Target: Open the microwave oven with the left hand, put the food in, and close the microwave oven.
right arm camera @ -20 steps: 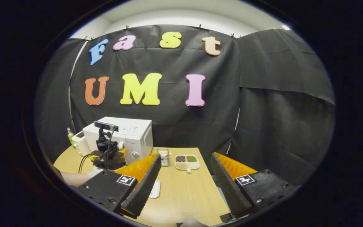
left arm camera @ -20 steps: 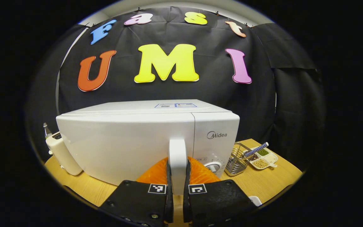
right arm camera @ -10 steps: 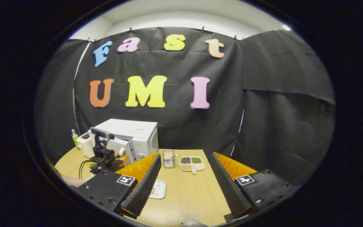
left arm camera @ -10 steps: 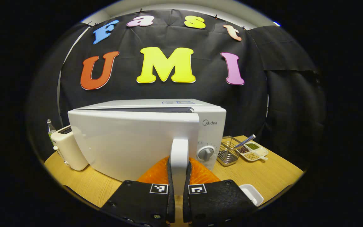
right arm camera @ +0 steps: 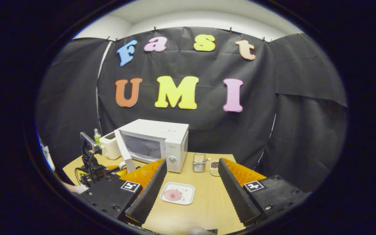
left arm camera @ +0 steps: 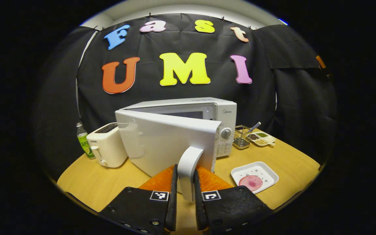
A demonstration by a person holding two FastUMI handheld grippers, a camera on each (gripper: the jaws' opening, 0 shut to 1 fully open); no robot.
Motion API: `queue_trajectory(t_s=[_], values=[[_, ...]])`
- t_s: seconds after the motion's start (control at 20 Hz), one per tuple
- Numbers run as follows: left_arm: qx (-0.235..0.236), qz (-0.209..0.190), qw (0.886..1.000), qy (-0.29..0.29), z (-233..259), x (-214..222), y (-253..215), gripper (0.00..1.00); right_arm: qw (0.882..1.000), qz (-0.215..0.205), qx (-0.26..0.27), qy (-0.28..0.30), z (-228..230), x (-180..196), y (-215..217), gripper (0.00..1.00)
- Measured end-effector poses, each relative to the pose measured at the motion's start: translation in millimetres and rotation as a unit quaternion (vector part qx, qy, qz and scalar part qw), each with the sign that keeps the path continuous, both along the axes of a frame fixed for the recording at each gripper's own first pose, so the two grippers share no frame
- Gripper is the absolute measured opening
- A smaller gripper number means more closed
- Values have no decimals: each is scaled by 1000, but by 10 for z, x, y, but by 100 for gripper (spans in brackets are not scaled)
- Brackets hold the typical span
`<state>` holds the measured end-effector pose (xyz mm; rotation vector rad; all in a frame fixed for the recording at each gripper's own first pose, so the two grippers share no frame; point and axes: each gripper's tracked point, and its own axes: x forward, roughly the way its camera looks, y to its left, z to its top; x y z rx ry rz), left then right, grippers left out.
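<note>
The white microwave (left arm camera: 207, 109) (right arm camera: 175, 137) stands at the back of the round wooden table (left arm camera: 109, 182) with its door (left arm camera: 165, 140) (right arm camera: 122, 150) swung well open to the left. My left gripper (left arm camera: 184, 186) is shut on the door's white handle (left arm camera: 188, 166). The food, a pink round slice on a white square plate (left arm camera: 255, 176) (right arm camera: 178, 193), lies in front of the microwave. My right gripper (right arm camera: 190, 182) hangs open above the table, with the plate between its fingers farther off. The left gripper (right arm camera: 93, 169) and the hand holding it appear at the left of the right gripper view.
A cream toaster (left arm camera: 108, 148) (right arm camera: 109, 147) and a green bottle (left arm camera: 83, 140) stand left of the microwave. A wire basket (left arm camera: 243, 138) (right arm camera: 199, 162) and a divided dish of grains (left arm camera: 261, 138) sit to its right.
The microwave door has swung from nearly closed to wide open as my left gripper pulled the handle back and left. The right gripper view turned left, bringing the plate into sight.
</note>
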<state>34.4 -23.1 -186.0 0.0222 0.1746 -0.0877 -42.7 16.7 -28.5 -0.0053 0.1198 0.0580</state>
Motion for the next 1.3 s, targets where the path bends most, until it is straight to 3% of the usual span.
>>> queue_trajectory(t_s=[0.05, 0.1, 0.2, 0.25, 0.4, 0.5, 0.55, 0.6, 0.75, 0.8, 0.85, 1.3], values=[[4, 16, 1000, -2, 6, -53, 117, 24, 1000, 9, 0, 1, -15, -9, 97, 100], [5, 24, 1000, -5, 2, -91, 201, 36, 1000, 17, -2, 2, -33, -19, 168, 100], [14, 48, 999, -3, 8, -184, 394, 41, 1000, 26, -12, -2, -42, -63, 259, 100], [16, 57, 998, -4, 23, -206, 475, 62, 999, 29, -17, -4, -54, -87, 290, 100], [13, 65, 998, -2, 42, -332, 634, 91, 999, 36, -19, -4, -122, -124, 372, 100], [25, 77, 997, -1, 30, -436, 809, 93, 999, 36, -12, 1, -198, -137, 383, 100], [27, 84, 996, 1, 10, -490, 912, 93, 999, 37, -8, 3, -235, -145, 400, 92], [27, 91, 995, 4, -3, -553, 1014, 93, 999, 36, -6, 5, -268, -146, 407, 100], [34, 113, 993, 10, -38, -721, 1335, 95, 1000, 27, -12, 6, -405, -124, 398, 100], [39, 121, 992, 13, -59, -770, 1452, 95, 999, 29, -10, 11, -476, -116, 419, 92], [42, 129, 991, 15, -65, -820, 1571, 95, 999, 28, -10, 17, -544, -95, 425, 100], [39, 225, 973, 27, -76, -1224, 2384, 95, 996, 35, -23, 80, -1170, 285, 290, 100]])
